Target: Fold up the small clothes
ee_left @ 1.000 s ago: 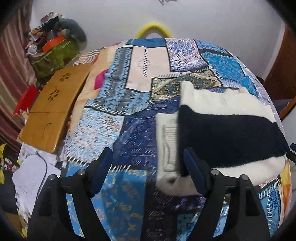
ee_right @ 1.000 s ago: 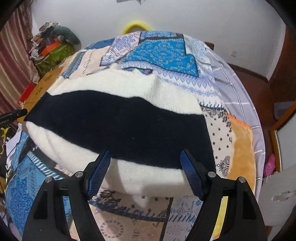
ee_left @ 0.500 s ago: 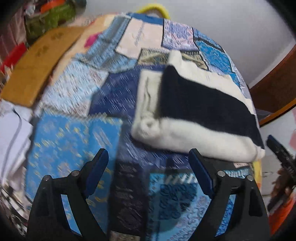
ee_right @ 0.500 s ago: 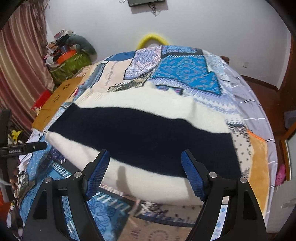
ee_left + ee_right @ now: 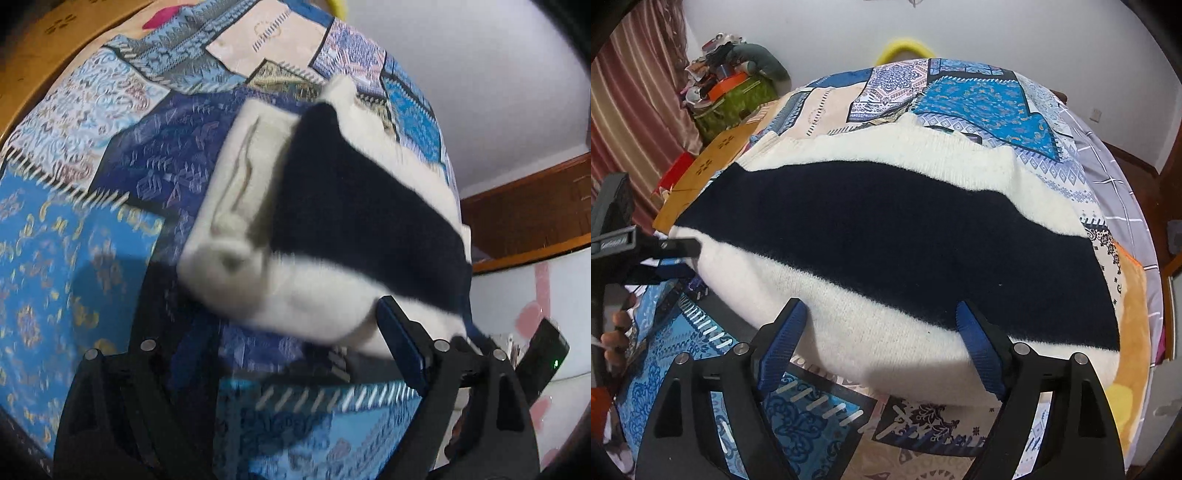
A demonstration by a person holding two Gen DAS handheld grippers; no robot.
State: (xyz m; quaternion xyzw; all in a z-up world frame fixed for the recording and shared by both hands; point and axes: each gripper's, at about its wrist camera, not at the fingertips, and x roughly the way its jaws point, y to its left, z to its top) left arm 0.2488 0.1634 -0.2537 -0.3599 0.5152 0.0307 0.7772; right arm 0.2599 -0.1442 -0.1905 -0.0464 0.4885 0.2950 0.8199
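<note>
Sweater (image 5: pixel 886 236), cream with a wide navy band, lay part-folded on the patchwork quilt (image 5: pixel 982 99), near the front edge. At its left end a sleeve or side panel (image 5: pixel 240 177) was already tucked in, cream ribbing showing under the navy layer.

Left gripper (image 5: pixel 273 354) sat at the near left corner, pointing down at the quilt. Its jaws stood wide apart, nothing clamped. The right finger's blue pad (image 5: pixel 399 347) overlapped the cream hem in view; contact could not be told through the blur. The left finger was dark and smeared, over bare quilt.

Right gripper (image 5: pixel 882 339) hung over the near hem, further right. Its jaws were opening, the blue pads (image 5: pixel 783 343) straddling a stretch of cream hem without pinching it. No fabric was lifted.

Step in hand, by my read: the side fold was done and both grippers were lining up on the near hem for the next fold, bottom edge up toward the collar.

Next move likely called for both grippers to drop onto the hem, one near each corner, close on both layers together, then lift evenly and carry the edge away from the person. Thick knit would need a deep bite, or the lower layer could slip out. The tucked left end could spill open if lifted unevenly.
</note>
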